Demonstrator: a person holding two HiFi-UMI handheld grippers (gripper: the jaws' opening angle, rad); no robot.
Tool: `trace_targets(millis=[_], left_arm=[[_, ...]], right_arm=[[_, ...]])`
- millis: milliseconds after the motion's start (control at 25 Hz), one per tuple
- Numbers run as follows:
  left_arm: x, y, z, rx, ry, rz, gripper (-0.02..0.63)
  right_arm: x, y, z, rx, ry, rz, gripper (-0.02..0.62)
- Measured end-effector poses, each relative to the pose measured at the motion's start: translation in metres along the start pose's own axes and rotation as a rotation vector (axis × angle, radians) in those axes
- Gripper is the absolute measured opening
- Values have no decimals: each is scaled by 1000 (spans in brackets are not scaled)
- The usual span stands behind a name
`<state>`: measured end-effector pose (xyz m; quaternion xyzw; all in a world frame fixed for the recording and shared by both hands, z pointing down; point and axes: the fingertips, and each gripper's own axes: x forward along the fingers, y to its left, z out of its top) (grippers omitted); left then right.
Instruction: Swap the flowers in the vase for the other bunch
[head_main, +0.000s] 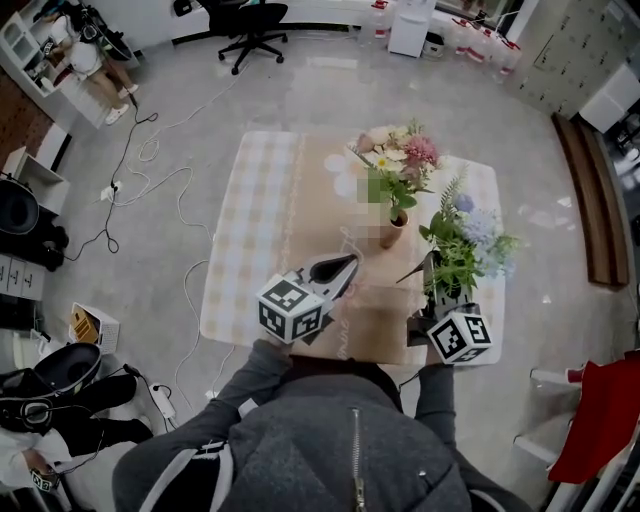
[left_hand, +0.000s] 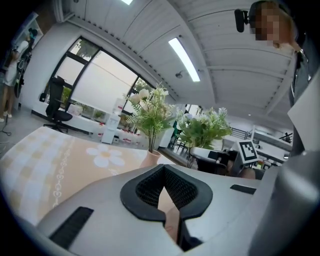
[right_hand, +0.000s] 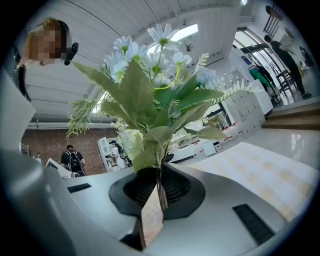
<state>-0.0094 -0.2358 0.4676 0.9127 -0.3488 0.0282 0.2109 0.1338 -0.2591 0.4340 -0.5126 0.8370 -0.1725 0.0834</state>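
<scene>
The right tongs (right_hand: 158, 189) are gripping the blue bunch (head_main: 468, 238) by its stems, right of centre. The left tongs (head_main: 338, 268) are hovering closed and empty, below the vase (head_main: 394, 229) standing mid-surface (head_main: 258, 222).

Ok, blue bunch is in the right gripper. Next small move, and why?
Probably open the left gripper and move it to the pink bunch: it is shut and empty, that bunch still sits in the vase, and the right gripper holds the blue bunch.
</scene>
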Motion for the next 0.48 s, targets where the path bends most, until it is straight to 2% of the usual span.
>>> trace_targets(millis=[480], left_arm=[[4,-3,-7,17,29,-19,9]], right_arm=[[-4,-5,-3,9,-4,-24,29]])
